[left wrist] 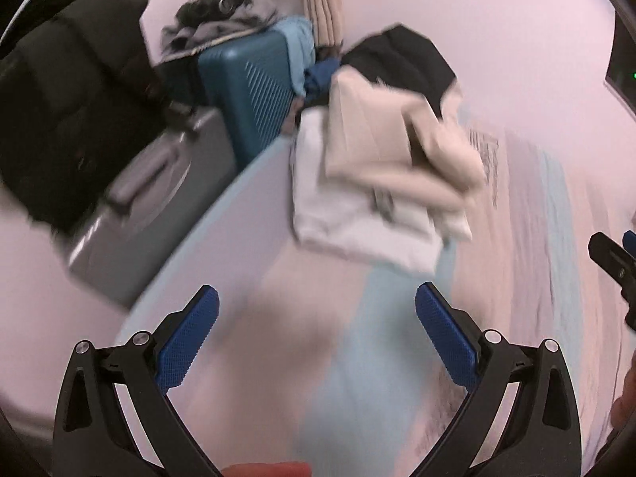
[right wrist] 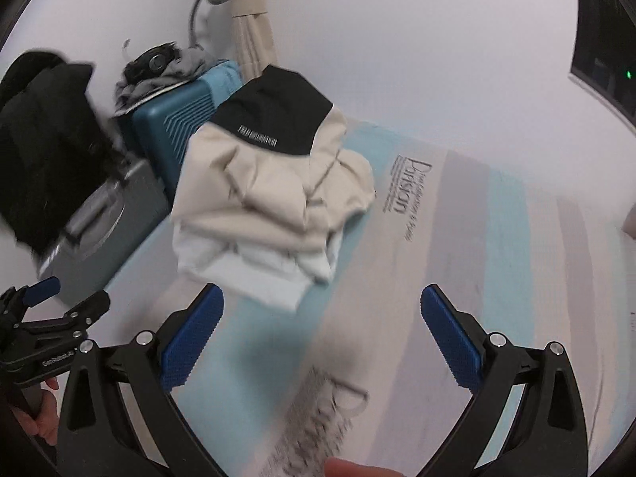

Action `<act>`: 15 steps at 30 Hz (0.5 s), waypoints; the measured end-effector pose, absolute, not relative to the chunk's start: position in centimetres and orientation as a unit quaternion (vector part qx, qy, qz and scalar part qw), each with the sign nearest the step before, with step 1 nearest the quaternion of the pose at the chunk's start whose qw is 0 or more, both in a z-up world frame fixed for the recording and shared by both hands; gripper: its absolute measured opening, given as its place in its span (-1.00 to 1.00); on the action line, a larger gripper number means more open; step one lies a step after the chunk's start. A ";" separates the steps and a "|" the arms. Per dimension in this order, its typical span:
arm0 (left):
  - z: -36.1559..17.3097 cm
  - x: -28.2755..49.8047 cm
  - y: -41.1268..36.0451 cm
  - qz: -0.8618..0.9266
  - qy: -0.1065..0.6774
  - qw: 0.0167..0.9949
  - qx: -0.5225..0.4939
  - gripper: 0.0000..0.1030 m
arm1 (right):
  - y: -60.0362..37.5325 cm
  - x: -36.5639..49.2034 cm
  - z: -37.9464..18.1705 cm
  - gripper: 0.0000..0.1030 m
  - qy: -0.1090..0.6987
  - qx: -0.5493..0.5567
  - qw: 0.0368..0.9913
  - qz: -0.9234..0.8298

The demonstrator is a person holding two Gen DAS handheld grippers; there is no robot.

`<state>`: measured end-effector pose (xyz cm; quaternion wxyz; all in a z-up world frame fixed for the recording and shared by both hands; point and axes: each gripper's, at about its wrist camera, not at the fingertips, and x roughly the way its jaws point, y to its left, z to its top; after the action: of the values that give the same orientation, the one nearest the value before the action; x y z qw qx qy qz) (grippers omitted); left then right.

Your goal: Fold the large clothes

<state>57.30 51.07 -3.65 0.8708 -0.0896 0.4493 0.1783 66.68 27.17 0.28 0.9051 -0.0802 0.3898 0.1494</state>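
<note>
A stack of folded clothes lies on the striped mattress [right wrist: 457, 238]: a beige and black garment [right wrist: 274, 183] on top of a white one [right wrist: 254, 270]. The stack also shows in the left wrist view [left wrist: 381, 167], blurred. My left gripper [left wrist: 318, 334] is open and empty, above the mattress in front of the stack. My right gripper [right wrist: 322, 334] is open and empty, just in front of the stack. The left gripper also shows at the left edge of the right wrist view [right wrist: 59, 302].
Beside the mattress stand a blue suitcase [right wrist: 175, 127] and a grey suitcase [right wrist: 103, 230]. A black coat [right wrist: 43, 147] lies on the grey one. Crumpled clothes [right wrist: 159, 71] top the blue one. A beige curtain [right wrist: 254, 16] hangs at the wall.
</note>
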 end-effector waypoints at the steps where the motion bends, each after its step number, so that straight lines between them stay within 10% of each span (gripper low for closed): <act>1: -3.7 56.2 50.1 0.180 0.450 0.870 -0.090 0.89 | 27.0 65.1 0.1 0.85 0.390 -0.087 0.904 0.149; 15: -0.7 38.0 38.6 0.210 0.413 0.882 -0.085 0.89 | 21.7 45.8 1.4 0.85 0.374 -0.106 0.906 0.169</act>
<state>37.97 38.64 -0.70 0.8821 -0.0848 0.4128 0.2105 45.81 21.67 1.37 0.9058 -0.1062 0.3736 0.1691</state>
